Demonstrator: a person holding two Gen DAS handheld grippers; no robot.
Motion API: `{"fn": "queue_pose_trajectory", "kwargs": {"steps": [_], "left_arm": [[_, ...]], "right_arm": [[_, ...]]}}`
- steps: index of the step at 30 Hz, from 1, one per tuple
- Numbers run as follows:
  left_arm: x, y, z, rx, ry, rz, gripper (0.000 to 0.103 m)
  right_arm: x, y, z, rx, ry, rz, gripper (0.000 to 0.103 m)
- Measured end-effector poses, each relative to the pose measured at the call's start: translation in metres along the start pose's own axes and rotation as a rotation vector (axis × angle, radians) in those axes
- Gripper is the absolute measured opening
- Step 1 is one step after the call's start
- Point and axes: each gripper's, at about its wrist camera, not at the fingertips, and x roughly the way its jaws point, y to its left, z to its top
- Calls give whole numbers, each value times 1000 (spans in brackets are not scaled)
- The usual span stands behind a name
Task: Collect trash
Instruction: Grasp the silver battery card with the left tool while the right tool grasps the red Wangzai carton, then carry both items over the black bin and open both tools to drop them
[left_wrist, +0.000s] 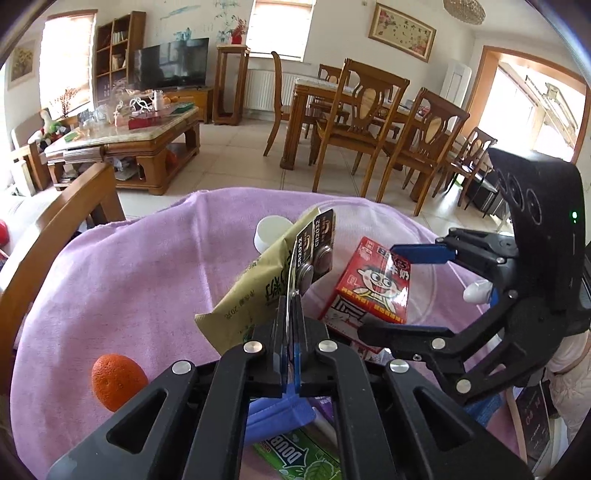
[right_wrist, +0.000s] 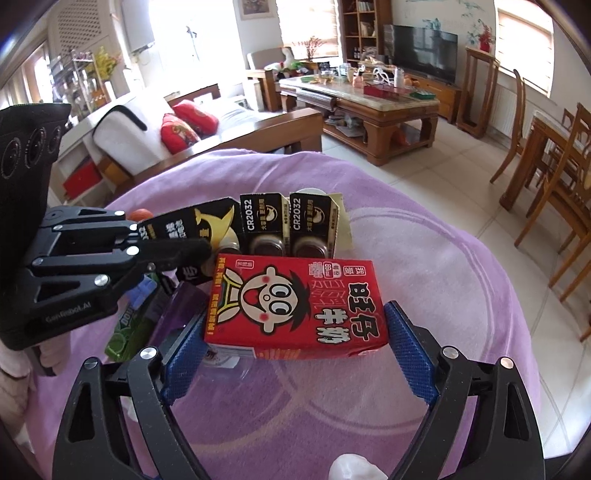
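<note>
My left gripper (left_wrist: 291, 306) is shut on a black CR2032 battery card (left_wrist: 314, 251) and holds it up over the purple cloth; it also shows in the right wrist view (right_wrist: 288, 225), where the left gripper (right_wrist: 199, 251) enters from the left. A tan-green sachet (left_wrist: 251, 295) stands right behind the card. My right gripper (right_wrist: 295, 339) holds a red milk carton (right_wrist: 295, 302) between its blue pads (right_wrist: 410, 350), lifted over a clear dish (right_wrist: 332, 387). In the left wrist view the right gripper (left_wrist: 391, 291) is on the carton (left_wrist: 373, 284).
An orange (left_wrist: 116, 380) lies on the purple cloth (left_wrist: 129, 277) at the left. A white cap (left_wrist: 273, 232) sits at the back. A green gum pack (left_wrist: 306, 458) and a purple wrapper (right_wrist: 181, 310) lie beneath the left gripper. A wooden sofa arm (left_wrist: 55, 229) stands at the left.
</note>
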Motion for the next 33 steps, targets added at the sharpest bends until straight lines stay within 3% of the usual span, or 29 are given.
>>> {"fn": "queue_pose_trajectory", "kwargs": {"steps": [11, 19, 26, 33], "left_arm": [[-36, -12, 6, -4, -104, 30, 2], [-68, -51, 15, 8, -183, -15, 2], [-79, -140, 16, 70, -254, -131, 2], [-57, -243, 16, 181, -236, -265, 2]], "right_arm": [[-77, -20, -26, 183, -153, 38, 88], [-171, -51, -90, 354, -334, 60, 88], [-267, -98, -176, 526, -521, 3, 88], [-334, -152, -270, 678, -615, -100, 89]]}}
